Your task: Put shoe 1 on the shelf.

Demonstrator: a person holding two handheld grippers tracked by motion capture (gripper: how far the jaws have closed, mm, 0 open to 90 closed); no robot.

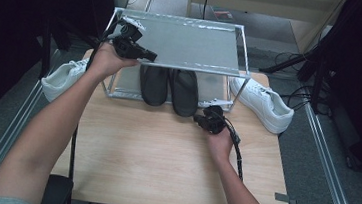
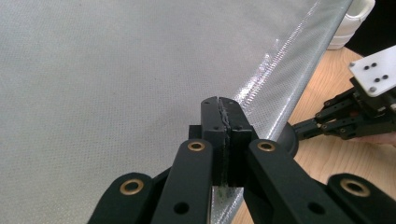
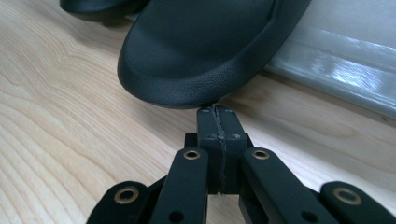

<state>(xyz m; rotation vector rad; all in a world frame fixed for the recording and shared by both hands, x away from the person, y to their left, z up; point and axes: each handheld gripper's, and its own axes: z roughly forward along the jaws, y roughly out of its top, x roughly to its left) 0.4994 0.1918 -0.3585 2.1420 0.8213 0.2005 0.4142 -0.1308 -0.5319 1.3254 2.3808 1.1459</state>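
Note:
A metal-framed shoe rack with grey fabric shelves stands at the back of the wooden table. Two black shoes lie side by side on its lower shelf, their ends sticking out toward me. My left gripper is shut and empty, and rests over the top shelf's front rail near the left corner. My right gripper is low on the table, also shut. Its tip is right under the rounded end of the right black shoe; I cannot tell whether they touch.
One white sneaker lies at the table's left edge beside the rack, another on the right. The rack's lower rail runs just behind the black shoe. Bare wood spreads across the near half of the table.

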